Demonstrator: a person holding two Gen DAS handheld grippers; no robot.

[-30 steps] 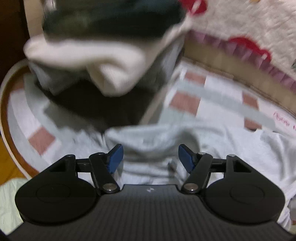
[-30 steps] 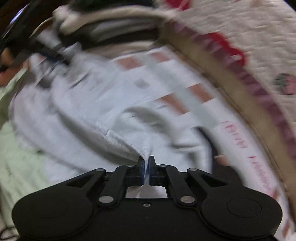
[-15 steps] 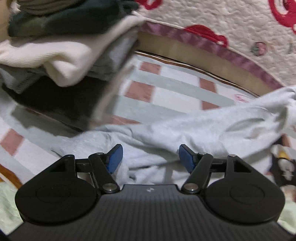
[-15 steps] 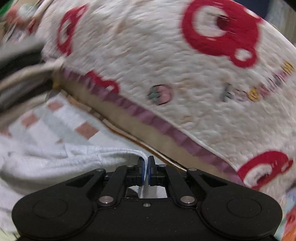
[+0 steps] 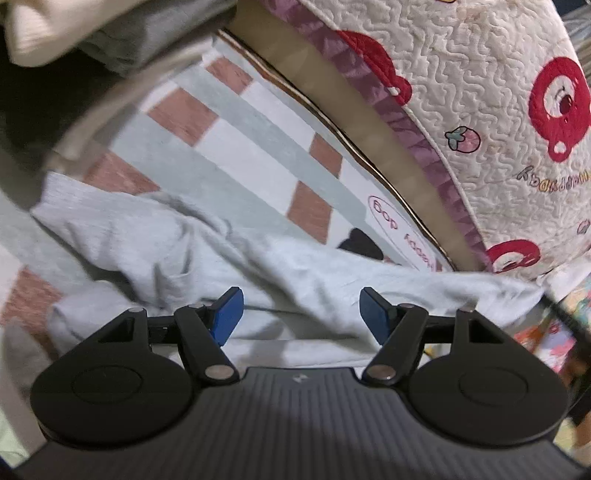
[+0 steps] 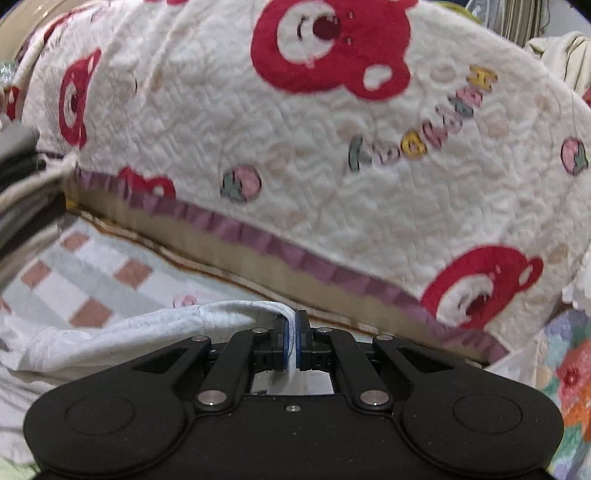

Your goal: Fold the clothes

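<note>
The right tool (image 6: 292,345) is clamped on an edge of the pale grey garment (image 5: 207,251). The left tool (image 5: 301,314) hovers over it, blue fingers (image 5: 227,314) spread and holding nothing.

Black tongs (image 5: 301,314), blue pads (image 5: 227,314), silver screws

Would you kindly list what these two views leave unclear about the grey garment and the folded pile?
- Grey garment, left wrist view: its near part lies behind the open left tool.
- Grey garment, right wrist view: its type is unclear; only a bunched edge shows in the right tool.
- Folded pile: blurred, cut off by the edge.
</note>
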